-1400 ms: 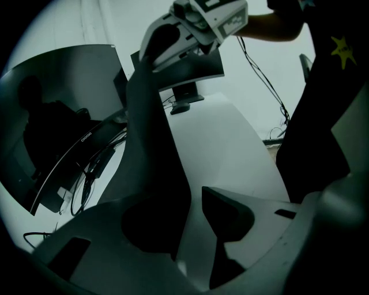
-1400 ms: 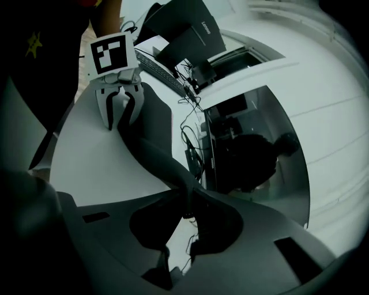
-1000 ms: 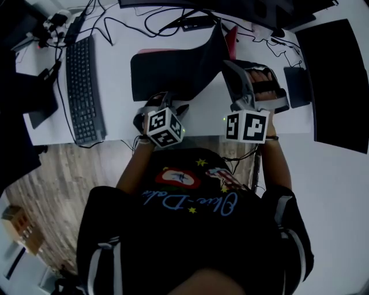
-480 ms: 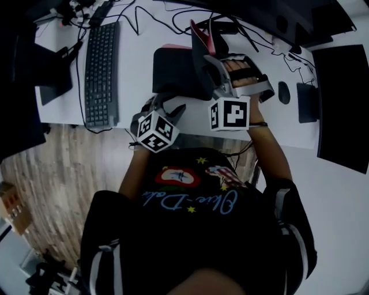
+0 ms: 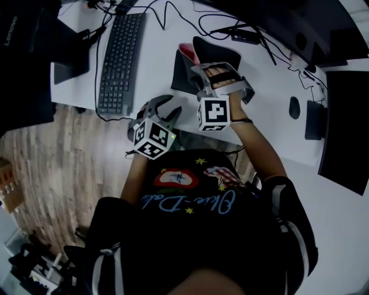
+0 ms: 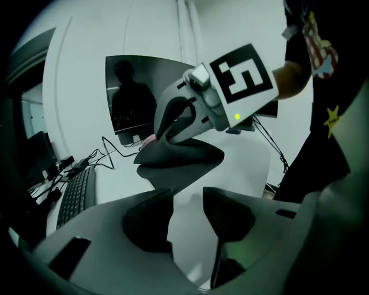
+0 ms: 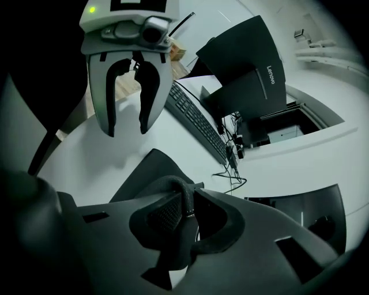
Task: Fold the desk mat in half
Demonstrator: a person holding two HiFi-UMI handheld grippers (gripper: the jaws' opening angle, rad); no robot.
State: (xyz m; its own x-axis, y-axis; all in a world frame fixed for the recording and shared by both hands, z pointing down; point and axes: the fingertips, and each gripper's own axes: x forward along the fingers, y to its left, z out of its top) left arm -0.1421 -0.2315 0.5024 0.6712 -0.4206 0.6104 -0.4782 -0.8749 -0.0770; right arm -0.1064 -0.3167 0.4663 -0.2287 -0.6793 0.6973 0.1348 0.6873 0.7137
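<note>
- The black desk mat point(image 5: 184, 75) lies on the white desk point(image 5: 155, 63), to the right of the keyboard point(image 5: 118, 57). One end is lifted off the surface and curled over the part that lies flat, showing a pink underside point(image 5: 185, 50).
- The right gripper point(image 5: 199, 70) holds that raised end. In the right gripper view its jaws are closed on the thin black edge of the mat, which is pinched between the two pads.
- The left gripper point(image 5: 169, 109) hovers over the near edge of the desk, close to the mat's near left corner but apart from it. Its jaws stand apart with nothing between them, and bare desk shows through the gap.
- A tangle of black cables point(image 5: 173, 11) runs along the far side of the desk behind the keyboard and mat.
- A dark computer mouse point(image 5: 294, 106) sits well to the right of the mat.
- A black Lenovo monitor point(image 7: 248, 69) stands beyond the keyboard in the right gripper view.
- Wood-patterned floor point(image 5: 57, 155) shows below the desk's near edge.
</note>
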